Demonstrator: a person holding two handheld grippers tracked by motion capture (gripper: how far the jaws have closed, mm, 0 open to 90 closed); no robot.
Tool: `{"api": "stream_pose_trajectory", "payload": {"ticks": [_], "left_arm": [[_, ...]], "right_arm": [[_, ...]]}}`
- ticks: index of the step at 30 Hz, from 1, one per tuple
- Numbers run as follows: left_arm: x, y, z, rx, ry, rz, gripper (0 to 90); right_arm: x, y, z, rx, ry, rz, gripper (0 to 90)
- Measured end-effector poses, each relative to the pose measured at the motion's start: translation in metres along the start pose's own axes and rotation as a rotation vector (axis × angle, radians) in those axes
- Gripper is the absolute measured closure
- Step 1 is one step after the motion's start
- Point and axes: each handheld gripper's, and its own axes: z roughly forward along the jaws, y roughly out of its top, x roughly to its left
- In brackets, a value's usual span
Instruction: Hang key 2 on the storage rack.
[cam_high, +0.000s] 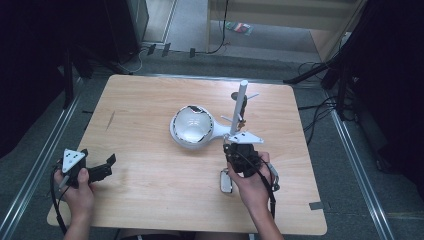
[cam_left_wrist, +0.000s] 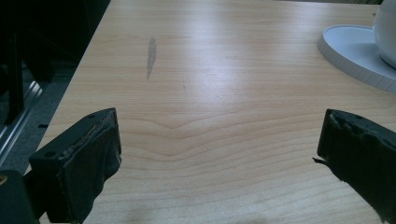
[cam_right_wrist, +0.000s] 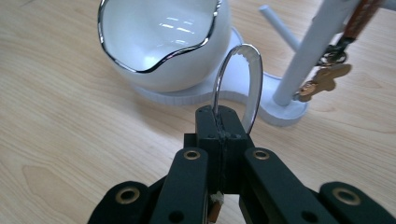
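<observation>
The right gripper (cam_right_wrist: 223, 122) is clenched on a curved, shiny metal band (cam_right_wrist: 243, 74), which rises in an arch above the closed jaws. Just beyond it, a glossy white ceramic bowl with a silver rim (cam_right_wrist: 163, 42) is seated on a flat white base (cam_right_wrist: 233, 93). From the narrow end of that base a white upright post with side pegs (cam_right_wrist: 310, 51) is raised; a brass key on a ring (cam_right_wrist: 324, 79) is hung from one peg. A small silver oblong object (cam_high: 226, 181) is seen on the light wooden table (cam_high: 150, 190), beside the right hand (cam_high: 252, 182). The left gripper (cam_left_wrist: 219, 154) is held released, jaws wide apart over bare wood, well apart from the bowl.
</observation>
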Motion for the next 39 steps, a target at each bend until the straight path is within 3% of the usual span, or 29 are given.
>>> {"api": "stream_pose_trajectory", "payload": {"ticks": [4,9,16,26,39], "left_arm": [[0.002,0.001,0.002,0.021,-0.025,-0.009,0.0],[0.007,0.002,0.003,0.032,-0.038,-0.055,0.0],[0.003,0.002,0.005,0.046,-0.025,-0.019,0.0],[0.001,0.002,0.005,0.05,-0.02,0.0,0.0],[-0.002,0.001,0.002,0.039,-0.027,0.022,0.0]], "right_arm": [[-0.009,0.001,-0.005,-0.021,-0.008,0.035,90.0],[-0.013,0.003,-0.009,-0.037,-0.029,0.041,90.0],[-0.013,0.004,-0.008,-0.052,-0.048,0.045,90.0],[-0.015,0.011,-0.016,-0.104,-0.093,0.051,90.0],[-0.02,0.021,-0.02,-0.14,-0.107,0.061,90.0]]}}
